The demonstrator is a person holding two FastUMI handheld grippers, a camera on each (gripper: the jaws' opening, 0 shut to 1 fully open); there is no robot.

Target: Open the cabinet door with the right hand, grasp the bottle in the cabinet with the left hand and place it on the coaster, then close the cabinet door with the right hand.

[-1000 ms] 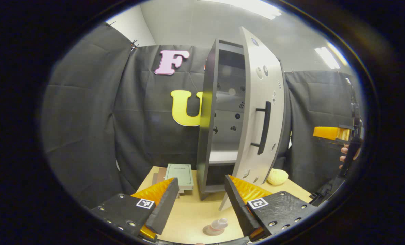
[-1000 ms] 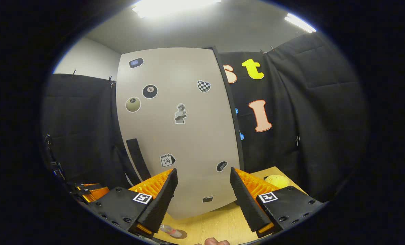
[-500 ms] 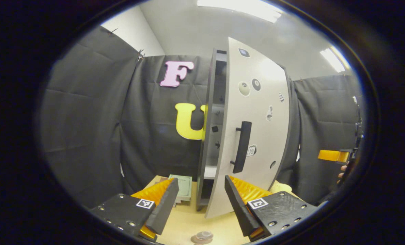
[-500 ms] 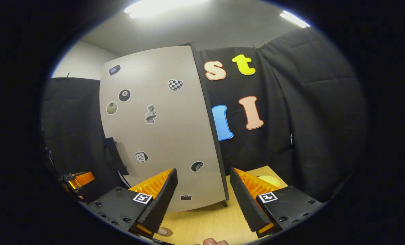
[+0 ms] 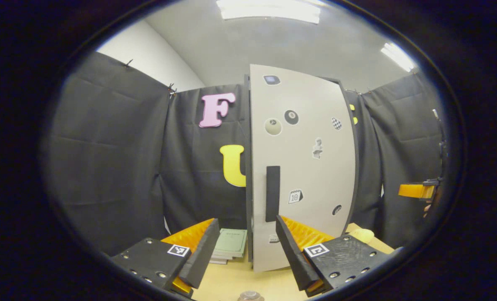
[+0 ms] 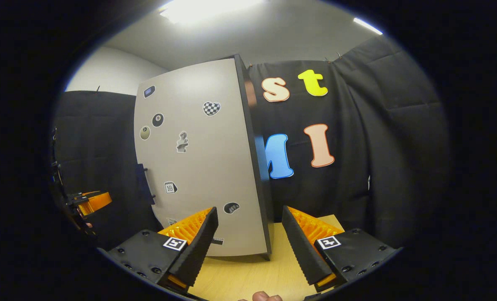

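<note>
The cabinet door [image 5: 302, 167] looks shut, and both the left tongs [image 5: 245, 251] and the right tongs [image 6: 248, 246] gape empty, so the task seems finished.

black screwed gripper [image 5: 244, 255] mounts, square markers

A light wooden table [image 5: 231, 280] fills my lower frame, carrying a tall cabinet [image 5: 302, 167], stacked green notebooks [image 5: 230, 244] and a yellow sponge [image 5: 362, 235].

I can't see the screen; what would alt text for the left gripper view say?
A tall pale cabinet door with stickers and a dark vertical handle stands shut or nearly shut ahead, on a wooden table. The left tool, open and empty, points toward it; green notebooks lie at the left.
</note>
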